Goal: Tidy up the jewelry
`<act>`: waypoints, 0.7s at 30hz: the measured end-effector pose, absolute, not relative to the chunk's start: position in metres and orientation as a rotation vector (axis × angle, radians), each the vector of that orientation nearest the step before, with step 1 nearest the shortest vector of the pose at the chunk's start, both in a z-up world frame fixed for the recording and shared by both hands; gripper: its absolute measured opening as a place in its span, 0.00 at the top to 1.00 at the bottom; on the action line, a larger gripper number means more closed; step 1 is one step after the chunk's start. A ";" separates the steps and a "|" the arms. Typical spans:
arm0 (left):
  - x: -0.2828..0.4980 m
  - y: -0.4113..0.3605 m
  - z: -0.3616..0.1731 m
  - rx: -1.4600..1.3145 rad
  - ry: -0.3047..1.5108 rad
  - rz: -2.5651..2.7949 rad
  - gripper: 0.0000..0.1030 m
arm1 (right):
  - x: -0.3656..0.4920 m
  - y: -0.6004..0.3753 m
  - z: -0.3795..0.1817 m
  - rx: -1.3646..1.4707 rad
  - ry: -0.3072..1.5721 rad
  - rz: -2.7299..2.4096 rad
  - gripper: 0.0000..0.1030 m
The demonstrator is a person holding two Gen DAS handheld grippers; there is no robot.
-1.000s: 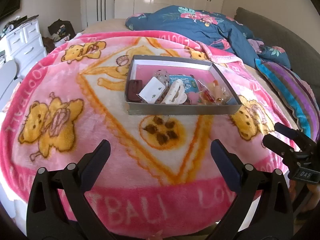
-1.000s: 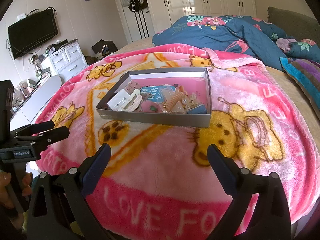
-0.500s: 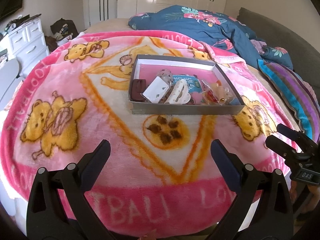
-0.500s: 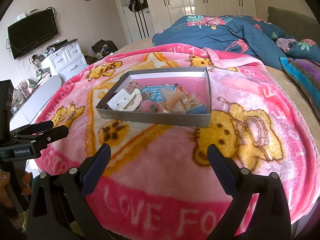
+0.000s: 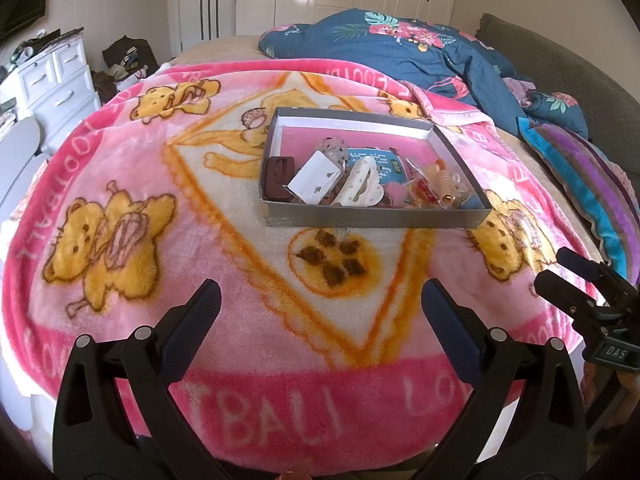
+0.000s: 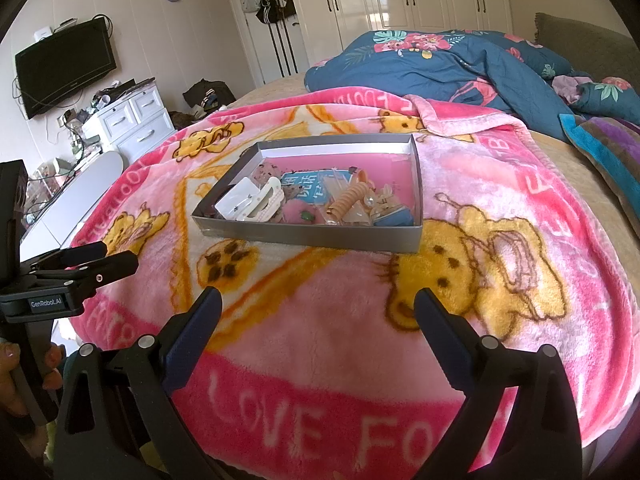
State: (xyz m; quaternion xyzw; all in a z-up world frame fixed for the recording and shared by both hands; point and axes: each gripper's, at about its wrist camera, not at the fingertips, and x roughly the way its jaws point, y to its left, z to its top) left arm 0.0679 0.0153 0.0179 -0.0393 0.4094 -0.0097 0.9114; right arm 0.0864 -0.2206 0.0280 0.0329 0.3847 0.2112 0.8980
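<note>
A shallow grey tray [image 5: 376,218] sits on the pink blanket and holds mixed jewelry. In it are a white earring card [image 5: 314,176], a cream hair claw [image 5: 360,188], a maroon box [image 5: 280,172], an orange spiral clip [image 5: 444,184] and a blue card [image 5: 380,160]. My left gripper [image 5: 320,286] is open and empty, well short of the tray. My right gripper [image 6: 316,294] is also open and empty, near the blanket's front edge. From the right wrist the tray [image 6: 312,236], the orange clip [image 6: 350,200] and a pink pompom [image 6: 298,212] show. Each gripper appears in the other view: right [image 5: 558,268], left [image 6: 118,254].
The pink teddy-bear blanket [image 5: 168,184] covers the bed. A blue floral duvet [image 6: 440,64] is bunched behind the tray, with a striped pillow [image 5: 580,184] at right. White drawers [image 6: 132,120] and a wall TV [image 6: 64,64] stand left of the bed.
The left wrist view has shifted slightly, so the tray sits a little further right and nearer. The right gripper has barely moved. Both stay open.
</note>
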 end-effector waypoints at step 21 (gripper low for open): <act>0.060 0.007 0.026 -0.027 0.803 0.003 0.09 | 0.085 -0.218 0.029 0.055 0.799 0.439 0.07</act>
